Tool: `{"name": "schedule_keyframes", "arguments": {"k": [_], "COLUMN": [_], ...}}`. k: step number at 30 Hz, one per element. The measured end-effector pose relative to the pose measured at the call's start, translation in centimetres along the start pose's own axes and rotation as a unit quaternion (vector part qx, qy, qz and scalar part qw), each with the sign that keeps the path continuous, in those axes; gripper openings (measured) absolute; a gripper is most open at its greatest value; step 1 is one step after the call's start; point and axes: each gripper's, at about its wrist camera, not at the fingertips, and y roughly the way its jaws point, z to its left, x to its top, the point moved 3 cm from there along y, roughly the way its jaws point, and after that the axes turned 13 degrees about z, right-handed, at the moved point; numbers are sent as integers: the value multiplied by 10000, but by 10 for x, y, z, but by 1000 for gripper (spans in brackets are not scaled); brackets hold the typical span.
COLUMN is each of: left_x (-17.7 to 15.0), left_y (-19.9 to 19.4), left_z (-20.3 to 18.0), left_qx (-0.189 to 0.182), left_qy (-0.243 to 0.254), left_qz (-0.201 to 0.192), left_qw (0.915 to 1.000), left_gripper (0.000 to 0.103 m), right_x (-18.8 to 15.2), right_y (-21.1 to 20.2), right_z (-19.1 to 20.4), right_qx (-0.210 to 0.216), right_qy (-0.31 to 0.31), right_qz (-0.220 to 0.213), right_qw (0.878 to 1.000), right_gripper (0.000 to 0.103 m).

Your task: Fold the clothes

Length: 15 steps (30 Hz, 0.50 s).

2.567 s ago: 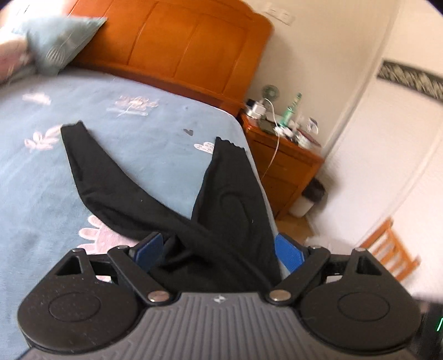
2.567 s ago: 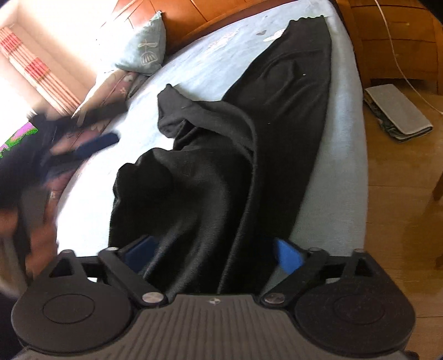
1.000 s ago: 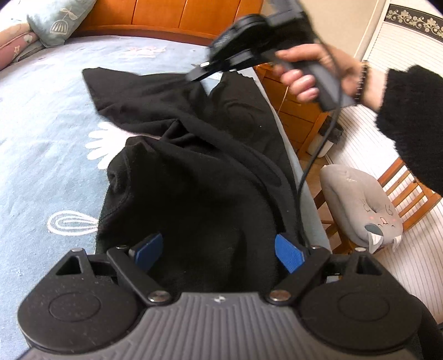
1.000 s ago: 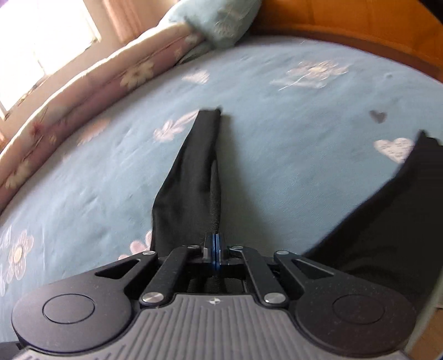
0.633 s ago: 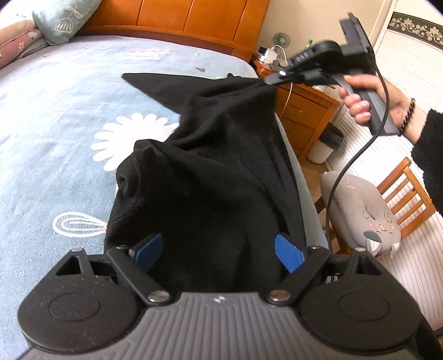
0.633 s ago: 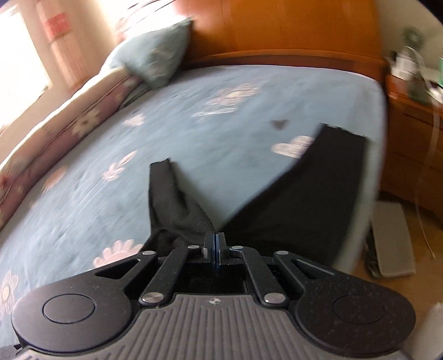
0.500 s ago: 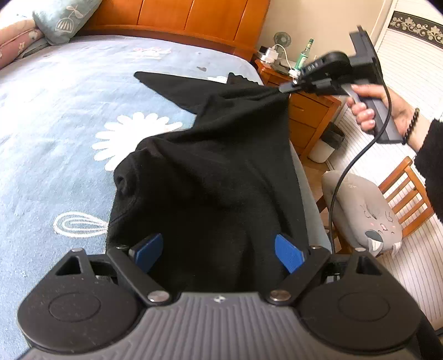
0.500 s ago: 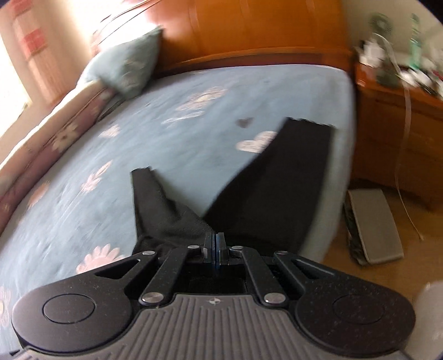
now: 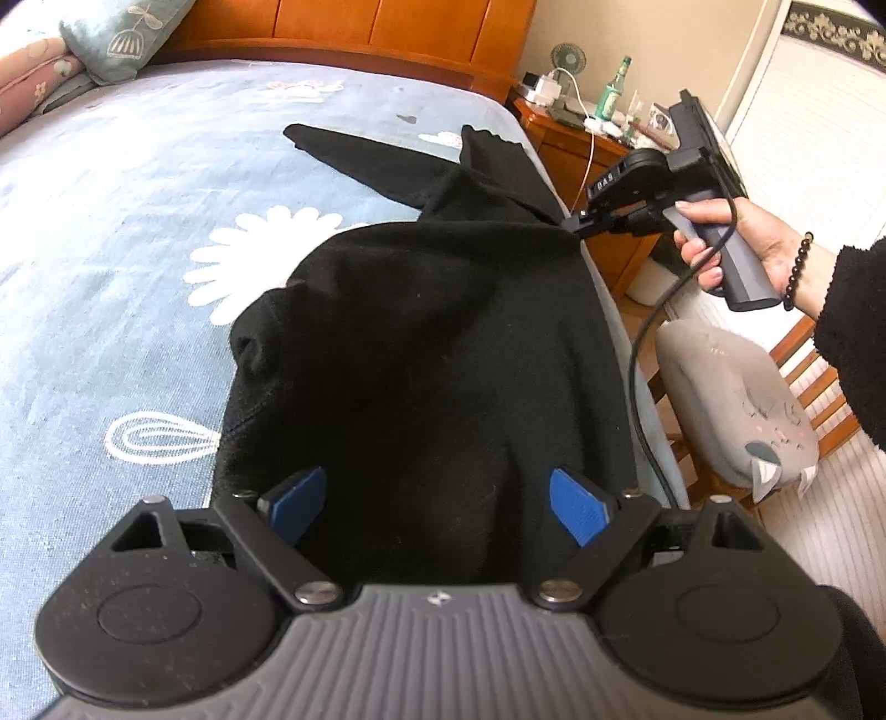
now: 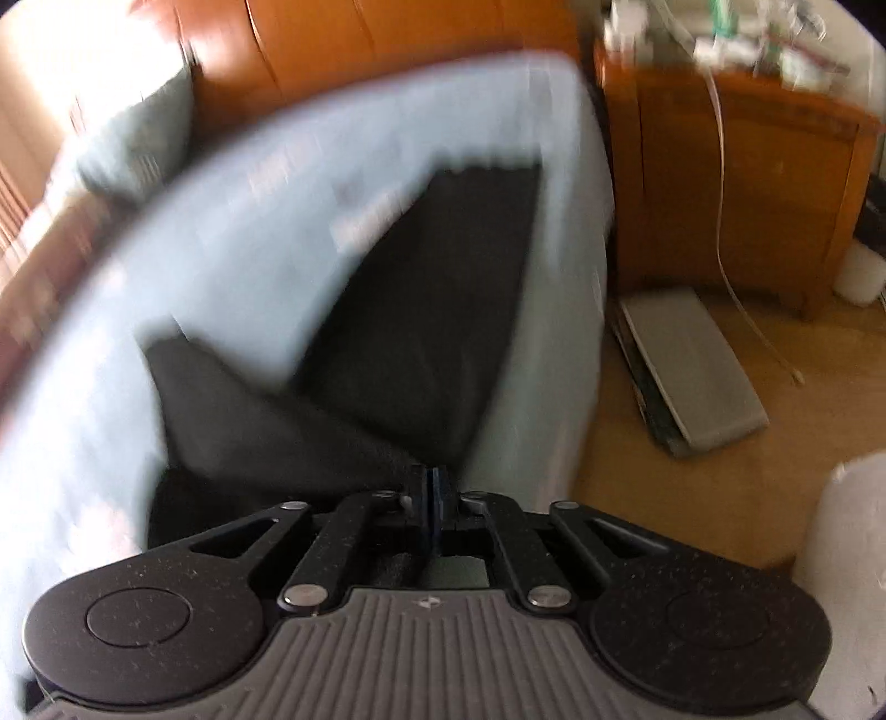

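Note:
Black trousers (image 9: pixel 421 343) lie on the blue bedspread (image 9: pixel 111 232), the waist end bunched near the camera and two legs reaching toward the headboard. My left gripper (image 9: pixel 437 498) stands open just above the waist end, blue pads apart, holding nothing. My right gripper (image 9: pixel 576 226), held by a hand at the bed's right edge, is shut on a fold of the trousers and pulls it taut. In the blurred right wrist view the right gripper (image 10: pixel 431 493) pinches black cloth, with the trousers (image 10: pixel 432 310) spread beyond it.
An orange wooden headboard (image 9: pixel 387 33) and a pillow (image 9: pixel 122 39) stand at the far end. A wooden nightstand (image 9: pixel 581 149) with bottles and cables sits right of the bed. A grey plush cushion (image 9: pixel 736 404) rests on a wooden chair. A grey flat object (image 10: pixel 692 365) lies on the floor.
My right gripper, shut on the trousers, has drawn the cloth rightward and down toward the bed's right edge. The far leg has swung closer to the other. The left gripper stays open in place.

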Motion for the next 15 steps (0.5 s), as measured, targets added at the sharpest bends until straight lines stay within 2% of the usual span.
{"name": "schedule_keyframes", "arguments": {"k": [2,3,6,8,10,15], "left_x": [2,3,6,9,11,16], "left_y": [0,0,0,0,0,1], "left_z": [-3,-4,-9,-12,-14,-22], "left_qx": [-73,-110,-220,-293,-366,-501], "left_qy": [10,15,30,40,50,84], "left_qz": [-27,-40,-80,-107,-133,-185], "left_qw": [10000,9999,9997,9995,9992,9985], "left_gripper": [88,88,88,88,88,88], "right_x": [-7,-11,-27,-40,-53,-65], "right_y": [-3,-10,-29,-37,-41,-27], "right_z": [0,0,9,18,26,38], "right_qx": [116,308,792,1133,1382,1557], "right_qy": [141,283,393,239,23,-514], "right_qz": [-188,-330,-570,-509,-396,-217], "right_qw": [9997,9986,9945,9920,9896,9862], "right_gripper": [15,22,24,28,45,51]}}
